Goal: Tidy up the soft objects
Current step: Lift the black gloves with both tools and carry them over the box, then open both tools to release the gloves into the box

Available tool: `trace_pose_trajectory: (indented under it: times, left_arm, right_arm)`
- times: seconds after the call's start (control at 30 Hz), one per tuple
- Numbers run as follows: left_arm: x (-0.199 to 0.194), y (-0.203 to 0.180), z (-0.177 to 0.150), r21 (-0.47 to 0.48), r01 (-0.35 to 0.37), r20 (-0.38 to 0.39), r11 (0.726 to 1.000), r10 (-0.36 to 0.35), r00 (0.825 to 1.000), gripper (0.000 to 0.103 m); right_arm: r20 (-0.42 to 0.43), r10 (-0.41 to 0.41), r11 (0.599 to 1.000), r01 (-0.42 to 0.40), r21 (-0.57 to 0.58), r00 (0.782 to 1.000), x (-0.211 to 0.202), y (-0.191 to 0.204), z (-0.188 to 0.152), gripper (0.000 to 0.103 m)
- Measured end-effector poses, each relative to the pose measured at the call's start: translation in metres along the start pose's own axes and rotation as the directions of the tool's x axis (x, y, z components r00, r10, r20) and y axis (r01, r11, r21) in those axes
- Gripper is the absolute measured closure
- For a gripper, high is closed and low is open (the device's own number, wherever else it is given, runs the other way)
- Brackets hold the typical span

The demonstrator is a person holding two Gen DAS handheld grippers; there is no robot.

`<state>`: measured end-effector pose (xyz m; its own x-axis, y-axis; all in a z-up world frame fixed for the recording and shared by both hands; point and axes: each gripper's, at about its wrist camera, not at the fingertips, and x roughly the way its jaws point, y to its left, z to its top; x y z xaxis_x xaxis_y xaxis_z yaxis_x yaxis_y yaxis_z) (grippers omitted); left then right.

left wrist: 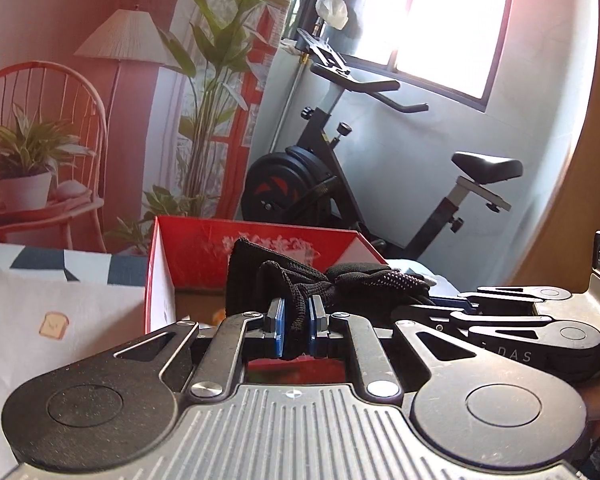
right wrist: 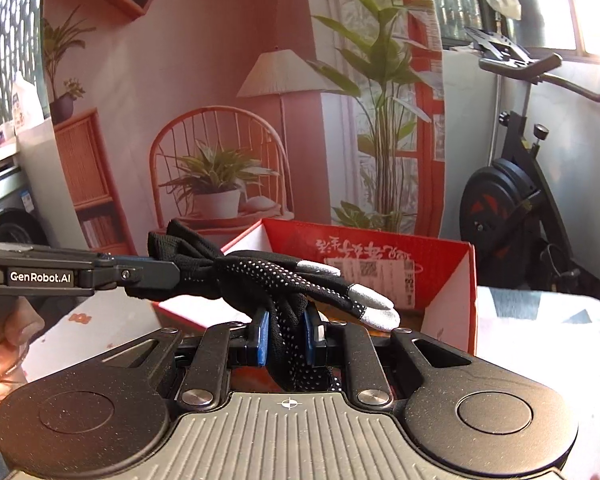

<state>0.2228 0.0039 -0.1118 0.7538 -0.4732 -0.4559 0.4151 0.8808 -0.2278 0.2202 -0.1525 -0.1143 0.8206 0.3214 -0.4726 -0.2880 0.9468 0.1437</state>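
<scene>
Both grippers hold one bundle of black knitted gloves with white grip dots and silver-grey fingertips (right wrist: 284, 276), stretched between them in the air in front of an open red cardboard box with white inner walls (right wrist: 440, 264). The left gripper (left wrist: 296, 326) has its blue pads closed tight on the cuff end of the black fabric, which bunches up above the fingers. The right gripper (right wrist: 286, 334) is clamped on the dotted finger end, the silver tips sticking out to the right of its pads, over the near rim of the box. In the right wrist view the left gripper comes in from the left edge, pinching the gloves. The box stands on a pale printed tablecloth (left wrist: 60, 304). A black exercise bike (left wrist: 340, 168) stands behind, by the window
</scene>
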Motion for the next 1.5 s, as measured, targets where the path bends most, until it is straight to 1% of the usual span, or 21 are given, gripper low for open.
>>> trace_pose_trajectory:
  times: [0.17, 0.3, 0.4, 0.47, 0.6, 0.73, 0.83, 0.9, 0.93, 0.97, 1.0, 1.13, 1.23, 1.3, 1.37, 1.5]
  left_arm:
    - [0.033, 0.014, 0.019, -0.053, -0.032, -0.025, 0.998, 0.031, 0.999, 0.09]
    - [0.06, 0.025, 0.028, -0.079, -0.065, -0.068, 0.995, 0.06, 0.996, 0.09]
    - [0.079, 0.034, 0.032, -0.063, -0.08, -0.109, 0.995, 0.073, 0.991, 0.09]
    - [0.09, 0.041, 0.032, -0.063, -0.079, -0.138, 0.995, 0.069, 0.988, 0.09]
    - [0.108, 0.05, 0.031, -0.071, -0.087, -0.192, 0.994, 0.072, 0.979, 0.09]
    - [0.118, 0.054, 0.031, -0.062, -0.09, -0.211, 0.994, 0.075, 0.975, 0.09]
    - [0.124, 0.054, 0.032, -0.038, -0.094, -0.217, 0.995, 0.084, 0.973, 0.088]
    - [0.125, 0.052, 0.032, -0.028, -0.106, -0.22, 0.994, 0.097, 0.971, 0.078]
    - [0.125, 0.052, 0.032, -0.025, -0.108, -0.218, 0.994, 0.1, 0.971, 0.075]
    - [0.123, 0.052, 0.032, -0.023, -0.11, -0.215, 0.994, 0.103, 0.971, 0.067]
    - [0.121, 0.051, 0.033, -0.021, -0.113, -0.212, 0.993, 0.106, 0.971, 0.061]
    - [0.108, 0.044, 0.034, -0.007, -0.119, -0.198, 0.993, 0.115, 0.973, 0.051]
    - [0.094, 0.035, 0.033, 0.014, -0.119, -0.185, 0.993, 0.119, 0.976, 0.042]
    - [0.082, 0.029, 0.031, 0.032, -0.123, -0.174, 0.992, 0.126, 0.977, 0.033]
    - [0.07, 0.023, 0.029, 0.046, -0.123, -0.168, 0.991, 0.129, 0.977, 0.032]
    - [0.046, 0.014, 0.019, 0.049, -0.126, -0.172, 0.991, 0.132, 0.976, 0.032]
  right_arm:
    - [-0.049, -0.024, 1.0, 0.024, -0.001, 0.998, 0.04, -0.014, 0.024, 0.087]
    - [-0.108, -0.044, 0.999, 0.047, 0.026, 0.993, 0.079, -0.026, 0.036, 0.087]
    - [-0.185, -0.042, 0.999, 0.047, 0.025, 0.982, 0.105, -0.033, 0.04, 0.087]
    - [-0.225, -0.045, 0.998, 0.051, 0.023, 0.973, 0.119, -0.038, 0.041, 0.087]
    - [-0.287, -0.058, 0.998, 0.066, 0.02, 0.956, 0.143, -0.043, 0.045, 0.087]
    - [-0.32, -0.09, 0.995, 0.098, 0.01, 0.943, 0.16, -0.044, 0.047, 0.085]
    - [-0.338, -0.134, 0.99, 0.141, -0.006, 0.931, 0.168, -0.047, 0.045, 0.078]
    - [-0.342, -0.167, 0.985, 0.173, -0.015, 0.925, 0.169, -0.049, 0.044, 0.071]
    - [-0.34, -0.176, 0.983, 0.182, -0.016, 0.924, 0.169, -0.05, 0.043, 0.068]
    - [-0.336, -0.184, 0.982, 0.19, -0.014, 0.924, 0.167, -0.051, 0.043, 0.057]
    - [-0.326, -0.196, 0.979, 0.204, -0.01, 0.925, 0.164, -0.052, 0.042, 0.05]
    - [-0.292, -0.222, 0.973, 0.23, -0.009, 0.93, 0.148, -0.053, 0.038, 0.05]
    - [-0.269, -0.224, 0.972, 0.235, 0.006, 0.937, 0.132, -0.053, 0.037, 0.049]
    - [-0.246, -0.229, 0.971, 0.239, 0.011, 0.942, 0.119, -0.051, 0.037, 0.045]
    - [-0.217, -0.226, 0.972, 0.236, 0.019, 0.95, 0.106, -0.048, 0.035, 0.041]
    - [-0.171, -0.224, 0.972, 0.232, 0.025, 0.959, 0.075, -0.037, 0.028, 0.041]
